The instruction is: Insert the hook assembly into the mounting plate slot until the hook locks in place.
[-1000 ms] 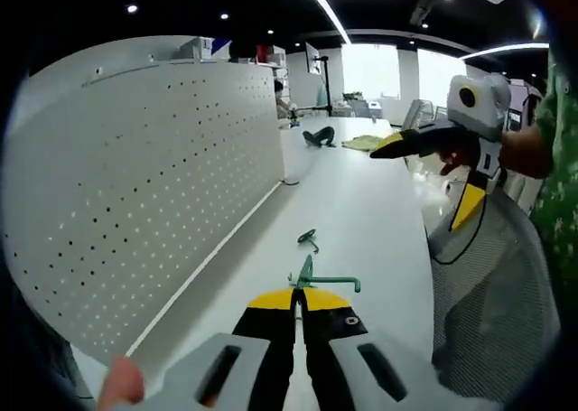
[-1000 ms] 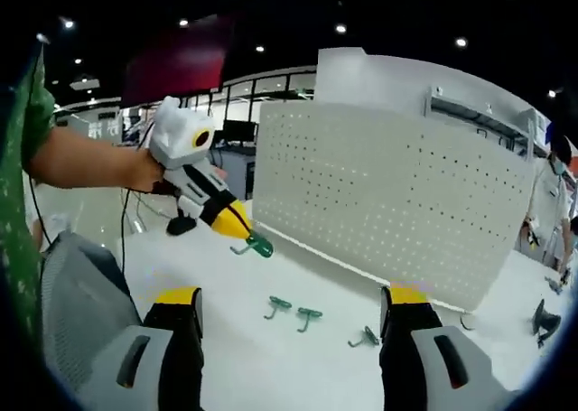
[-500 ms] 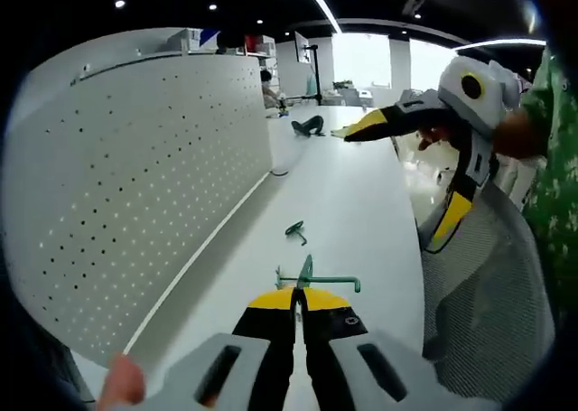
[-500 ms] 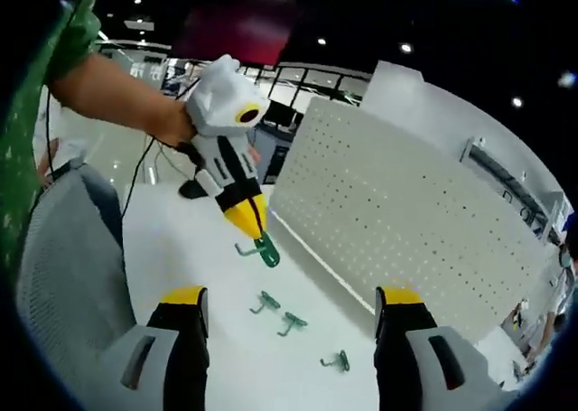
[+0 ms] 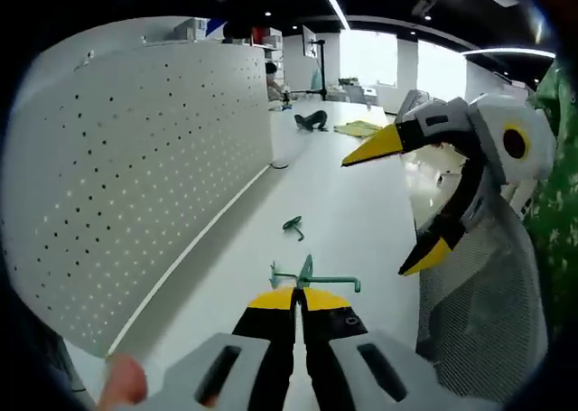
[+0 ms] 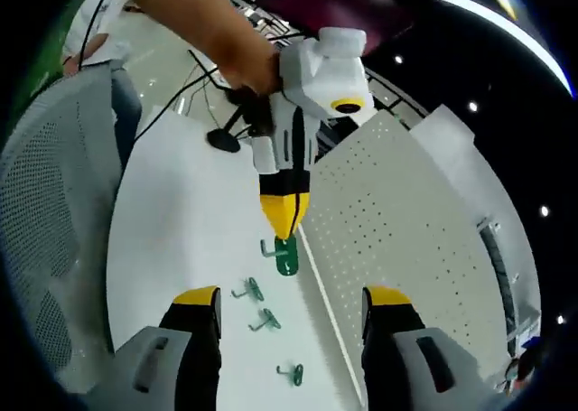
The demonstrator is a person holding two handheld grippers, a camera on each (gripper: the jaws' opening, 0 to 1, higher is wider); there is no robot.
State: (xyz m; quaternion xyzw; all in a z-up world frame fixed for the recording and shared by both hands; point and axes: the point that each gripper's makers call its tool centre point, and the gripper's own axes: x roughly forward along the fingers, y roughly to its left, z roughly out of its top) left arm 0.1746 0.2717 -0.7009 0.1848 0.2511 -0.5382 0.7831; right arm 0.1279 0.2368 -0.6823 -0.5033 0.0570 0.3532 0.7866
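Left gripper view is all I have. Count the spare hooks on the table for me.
Observer: The right gripper view shows three loose hooks lying in a row on the white table, along the foot of the pegboard.
Operator: Describe my held hook from outside.
Observer: The left claw is shut on the held hook. The hook hangs below the claw's yellow tip, with a prong sticking out to one side.
Operator: Check its gap to the pegboard.
Observer: From here the held hook sits close beside the pegboard's lower edge. I cannot tell whether it touches.
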